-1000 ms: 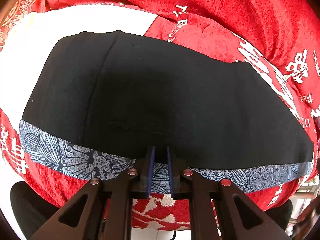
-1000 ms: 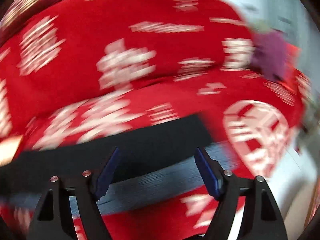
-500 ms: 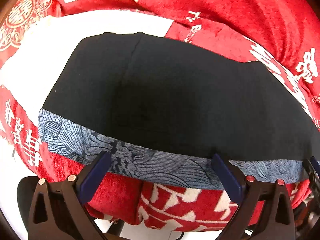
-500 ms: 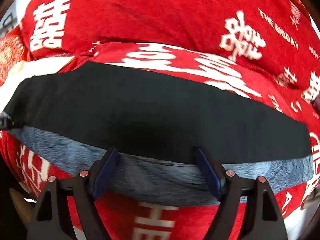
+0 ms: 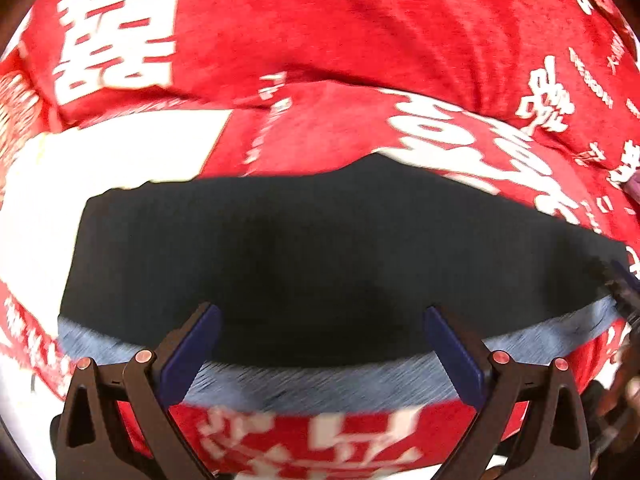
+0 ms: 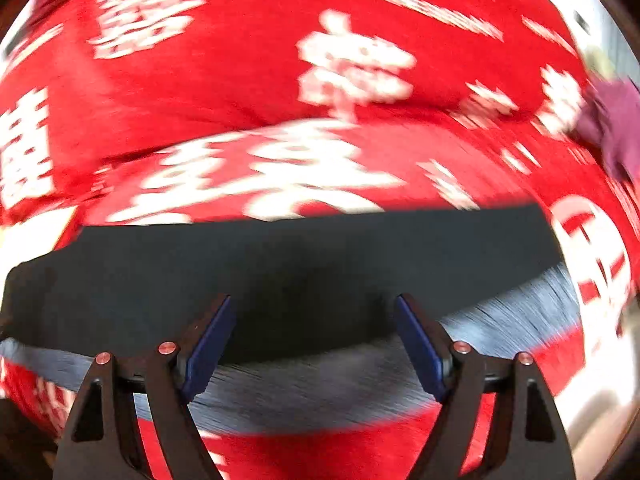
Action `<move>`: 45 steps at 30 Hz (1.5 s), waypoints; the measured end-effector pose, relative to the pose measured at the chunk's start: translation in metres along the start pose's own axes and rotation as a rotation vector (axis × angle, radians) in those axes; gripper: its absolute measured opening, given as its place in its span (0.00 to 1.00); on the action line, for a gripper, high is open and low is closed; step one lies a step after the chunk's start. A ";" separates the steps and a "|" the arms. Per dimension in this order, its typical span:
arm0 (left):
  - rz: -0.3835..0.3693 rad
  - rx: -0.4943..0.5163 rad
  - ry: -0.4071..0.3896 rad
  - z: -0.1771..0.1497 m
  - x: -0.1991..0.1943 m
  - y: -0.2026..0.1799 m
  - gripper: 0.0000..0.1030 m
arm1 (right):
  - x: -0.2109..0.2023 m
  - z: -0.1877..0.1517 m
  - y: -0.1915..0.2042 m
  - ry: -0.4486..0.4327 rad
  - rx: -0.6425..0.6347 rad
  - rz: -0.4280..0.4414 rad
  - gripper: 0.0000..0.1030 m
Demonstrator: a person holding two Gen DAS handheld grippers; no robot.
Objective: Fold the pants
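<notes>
The black pants (image 5: 320, 248) lie folded flat on a red cover with white characters (image 5: 360, 40). A grey-blue patterned layer (image 5: 320, 384) sticks out along their near edge. My left gripper (image 5: 319, 312) hangs open above that near edge, its blue pads (image 5: 192, 352) wide apart and holding nothing. In the right wrist view the same pants (image 6: 300, 264) and the grey-blue strip (image 6: 320, 392) show through motion blur. My right gripper (image 6: 313, 300) is open over the near edge with nothing between its fingers.
The red cover rises into a thick fold (image 6: 240, 80) behind the pants. A white patch (image 5: 120, 148) lies left of the pants. A purple cloth (image 6: 612, 120) sits at the far right. Pale floor (image 6: 600, 420) shows past the cover's right edge.
My left gripper, shut at the grey-blue edge a second ago, has opened wide and drawn up and back. The right gripper stayed open while its view swung along the pants toward their right end.
</notes>
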State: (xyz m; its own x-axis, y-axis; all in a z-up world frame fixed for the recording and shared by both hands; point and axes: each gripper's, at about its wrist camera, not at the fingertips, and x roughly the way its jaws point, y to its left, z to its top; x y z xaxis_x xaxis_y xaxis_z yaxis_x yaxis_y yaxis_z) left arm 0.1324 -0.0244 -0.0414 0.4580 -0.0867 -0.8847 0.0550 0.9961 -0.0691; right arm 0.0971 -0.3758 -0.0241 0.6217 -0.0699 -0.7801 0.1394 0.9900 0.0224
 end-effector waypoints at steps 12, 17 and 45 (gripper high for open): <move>-0.042 -0.086 0.100 0.050 0.060 -0.051 0.99 | 0.068 0.016 0.099 0.033 -0.143 0.096 0.81; -0.030 -0.100 0.193 0.053 0.095 -0.046 0.99 | 0.080 0.013 0.027 0.056 -0.039 -0.015 0.81; 0.040 -0.371 0.232 0.123 0.107 0.020 1.00 | 0.073 -0.007 0.022 -0.080 -0.091 -0.060 0.85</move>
State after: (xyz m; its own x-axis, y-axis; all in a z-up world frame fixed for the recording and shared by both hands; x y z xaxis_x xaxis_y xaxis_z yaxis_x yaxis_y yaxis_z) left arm 0.2911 -0.0163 -0.0804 0.2394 -0.0843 -0.9673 -0.3007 0.9408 -0.1564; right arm 0.1399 -0.3585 -0.0847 0.6744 -0.1358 -0.7257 0.1105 0.9904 -0.0826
